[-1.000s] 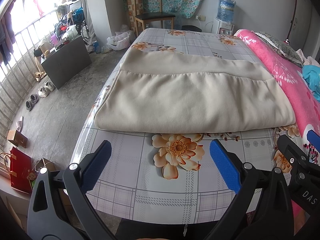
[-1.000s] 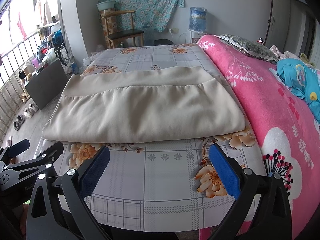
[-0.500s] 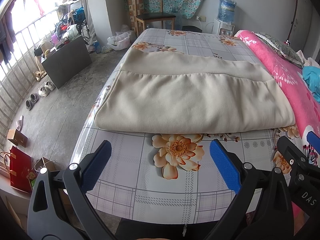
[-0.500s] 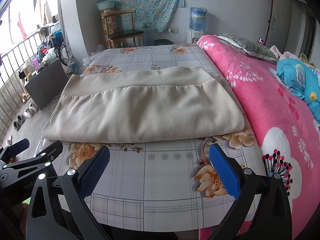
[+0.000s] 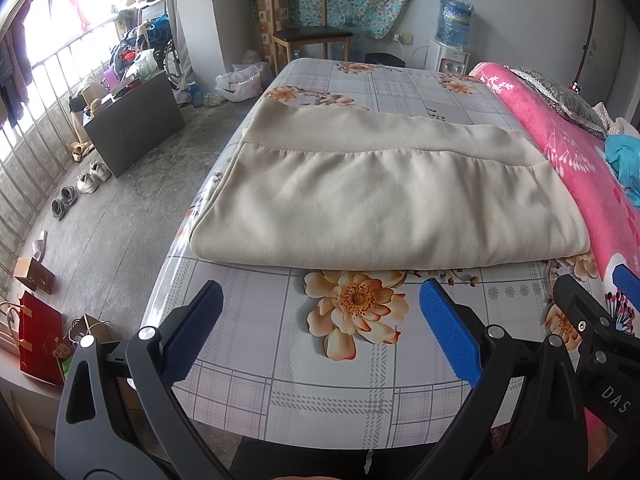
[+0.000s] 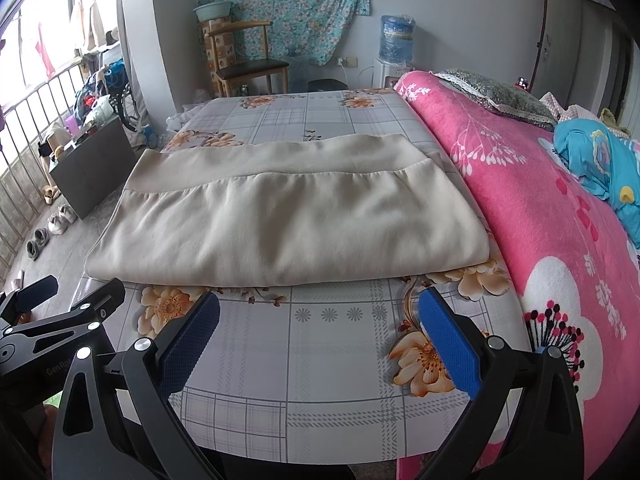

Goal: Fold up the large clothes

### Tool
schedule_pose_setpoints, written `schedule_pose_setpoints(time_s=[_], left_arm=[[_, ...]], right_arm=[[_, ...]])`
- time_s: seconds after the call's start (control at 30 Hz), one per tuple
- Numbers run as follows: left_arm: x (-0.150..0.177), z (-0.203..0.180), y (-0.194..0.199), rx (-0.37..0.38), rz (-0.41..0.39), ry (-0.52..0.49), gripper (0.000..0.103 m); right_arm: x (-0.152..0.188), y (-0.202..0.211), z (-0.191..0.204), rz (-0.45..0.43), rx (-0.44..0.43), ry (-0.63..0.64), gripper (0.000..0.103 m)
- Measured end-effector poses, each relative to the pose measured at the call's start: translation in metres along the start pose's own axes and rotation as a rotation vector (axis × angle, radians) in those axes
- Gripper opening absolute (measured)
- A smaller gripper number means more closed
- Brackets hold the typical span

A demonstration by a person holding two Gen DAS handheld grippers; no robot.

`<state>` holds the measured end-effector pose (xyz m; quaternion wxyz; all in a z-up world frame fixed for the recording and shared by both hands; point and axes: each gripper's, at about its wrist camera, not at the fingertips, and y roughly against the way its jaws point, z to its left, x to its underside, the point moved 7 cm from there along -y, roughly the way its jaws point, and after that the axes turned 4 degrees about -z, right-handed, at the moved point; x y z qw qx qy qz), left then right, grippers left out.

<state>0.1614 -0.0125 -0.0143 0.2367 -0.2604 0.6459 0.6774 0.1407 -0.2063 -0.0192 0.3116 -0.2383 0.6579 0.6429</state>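
A large beige garment (image 5: pixel 384 200) lies folded flat into a wide rectangle on the floral checked bed sheet (image 5: pixel 280 368); it also shows in the right wrist view (image 6: pixel 288 224). My left gripper (image 5: pixel 320 320) is open and empty, held above the sheet just short of the garment's near folded edge. My right gripper (image 6: pixel 320 320) is open and empty, also short of that edge. The right gripper shows at the right edge of the left wrist view (image 5: pixel 592 328), and the left gripper at the left edge of the right wrist view (image 6: pixel 56 312).
A pink floral blanket (image 6: pixel 552 216) with a blue cloth (image 6: pixel 600 160) and a pillow (image 6: pixel 496 96) runs along the bed's right side. A wooden chair (image 5: pixel 308 36) and a water dispenser (image 5: pixel 450 44) stand beyond the bed. Floor with shoes (image 5: pixel 76 188) and a dark cabinet (image 5: pixel 132 120) lies left.
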Motion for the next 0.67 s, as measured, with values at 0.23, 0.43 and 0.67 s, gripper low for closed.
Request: schedule_pose_setpoints(time_s=[0.23,0.43,0.67], left_arm=[[0.0,0.0,0.0,0.001,0.001,0.001,0.095],[-0.0006,-0.0005,0.0002,0.002,0.003,0.003,0.095],[-0.0015,-0.0007,0.0001,0.0,0.003,0.007,0.095]], right_arm=[[0.0001,0.0001,0.0,0.001,0.0,0.001,0.097],[0.0003,0.0001,0.0,0.002,0.0,0.0,0.097],[-0.0005,-0.0001,-0.0001,0.002,0.0,0.002,0.097]])
